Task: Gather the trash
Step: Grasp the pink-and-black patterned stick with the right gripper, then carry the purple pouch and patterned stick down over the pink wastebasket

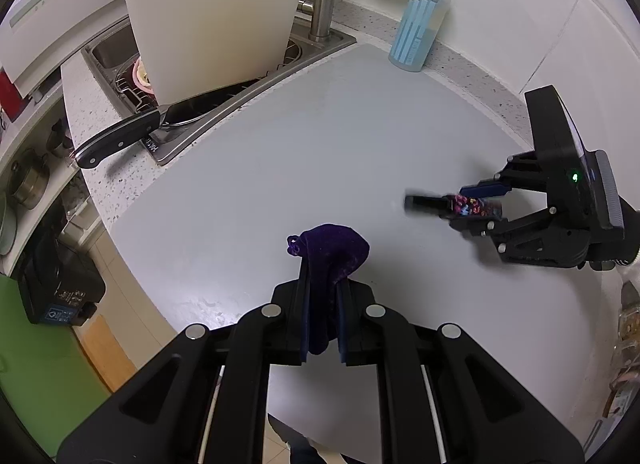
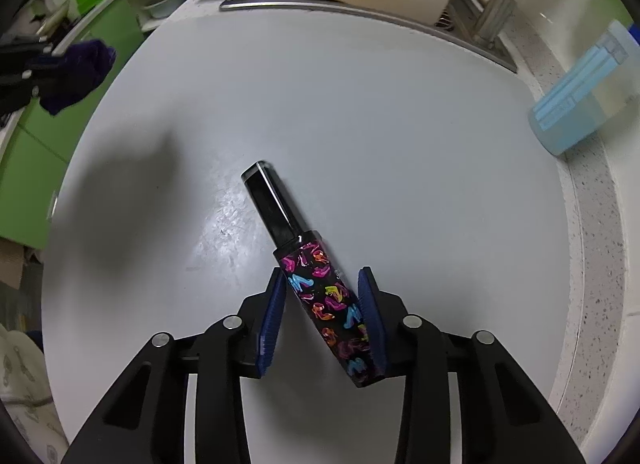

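Purple velvet cloth (image 1: 334,260) was clamped between the closed pads of the left hand-held gripper (image 1: 322,320), bunched above the pale grey mat (image 1: 320,136) on the bench. The right hand-held gripper (image 2: 322,312) straddled a black tube (image 2: 316,276) printed with bright shoes; the tube lay on the mat, its right side against one blue pad (image 2: 372,316), the other pad just clear. A knife (image 1: 116,140) rested at the sink's (image 1: 224,100) edge.
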Available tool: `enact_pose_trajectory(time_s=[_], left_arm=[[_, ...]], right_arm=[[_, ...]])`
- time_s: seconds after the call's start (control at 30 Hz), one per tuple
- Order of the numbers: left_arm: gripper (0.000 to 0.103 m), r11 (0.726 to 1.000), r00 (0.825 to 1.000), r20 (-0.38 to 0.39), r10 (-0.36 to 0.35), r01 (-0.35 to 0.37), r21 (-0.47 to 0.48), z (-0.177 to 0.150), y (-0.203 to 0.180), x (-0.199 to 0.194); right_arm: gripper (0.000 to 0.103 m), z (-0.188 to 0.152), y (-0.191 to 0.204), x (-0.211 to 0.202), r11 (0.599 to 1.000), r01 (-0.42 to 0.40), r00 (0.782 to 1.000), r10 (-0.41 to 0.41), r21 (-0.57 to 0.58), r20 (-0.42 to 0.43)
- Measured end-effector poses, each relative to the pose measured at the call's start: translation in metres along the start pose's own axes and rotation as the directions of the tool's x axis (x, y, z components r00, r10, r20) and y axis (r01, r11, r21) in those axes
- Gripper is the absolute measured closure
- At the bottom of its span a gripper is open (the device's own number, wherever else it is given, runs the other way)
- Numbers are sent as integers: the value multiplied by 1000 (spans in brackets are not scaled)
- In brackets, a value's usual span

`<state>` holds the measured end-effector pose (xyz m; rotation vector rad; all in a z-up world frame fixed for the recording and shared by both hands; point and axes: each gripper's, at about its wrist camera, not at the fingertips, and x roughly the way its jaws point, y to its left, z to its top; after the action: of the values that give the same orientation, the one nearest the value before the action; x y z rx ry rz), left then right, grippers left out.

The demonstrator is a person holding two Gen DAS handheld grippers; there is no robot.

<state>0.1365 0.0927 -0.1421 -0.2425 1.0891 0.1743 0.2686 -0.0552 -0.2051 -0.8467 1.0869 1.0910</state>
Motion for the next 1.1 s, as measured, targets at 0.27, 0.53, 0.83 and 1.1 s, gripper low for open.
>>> enact_pose_trajectory(time_s=[0.27,0.53,0.83,1.1], left_arm=[[93,1000,1000,16,-12,12,17,-4,-9,-9],[93,999,999,39,-16,14,30,-24,-4,-31],[93,999,997,50,50,-50,-16,-81,57,-66],[93,986,993,35,117,-112,-121,-149,155,-83]], right_arm=[[81,-12,3,-21,994,9,999,-15,112,51],[81,-10,34,-62,979,9,988,-41,206,152],[81,28,135,-83,980,-51,965,-1,191,263],[81,80,246,-46,984,-119,960,79,137,267]])
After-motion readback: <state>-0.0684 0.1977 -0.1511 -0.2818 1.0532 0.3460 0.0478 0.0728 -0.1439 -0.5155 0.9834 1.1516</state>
